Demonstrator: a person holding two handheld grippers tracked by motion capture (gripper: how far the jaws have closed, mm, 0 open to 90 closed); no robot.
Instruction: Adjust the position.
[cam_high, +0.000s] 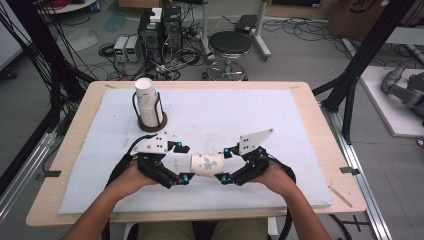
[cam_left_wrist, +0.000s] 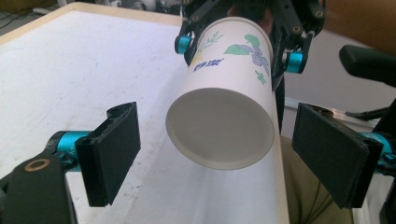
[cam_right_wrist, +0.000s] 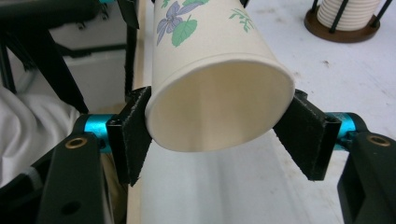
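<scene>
Right gripper (cam_right_wrist: 217, 133) clamped on flowered paper cup (cam_high: 207, 164), squeezing it near its open rim. Left gripper (cam_left_wrist: 215, 156) spread wide, pads clear of the cup. Cup held lying level above white mat (cam_high: 225, 112), between both grippers, near table's front edge.

Paper cup (cam_high: 207, 165) between both claws, cup holder (cam_high: 151, 117) behind-left on table (cam_high: 320, 125)
</scene>
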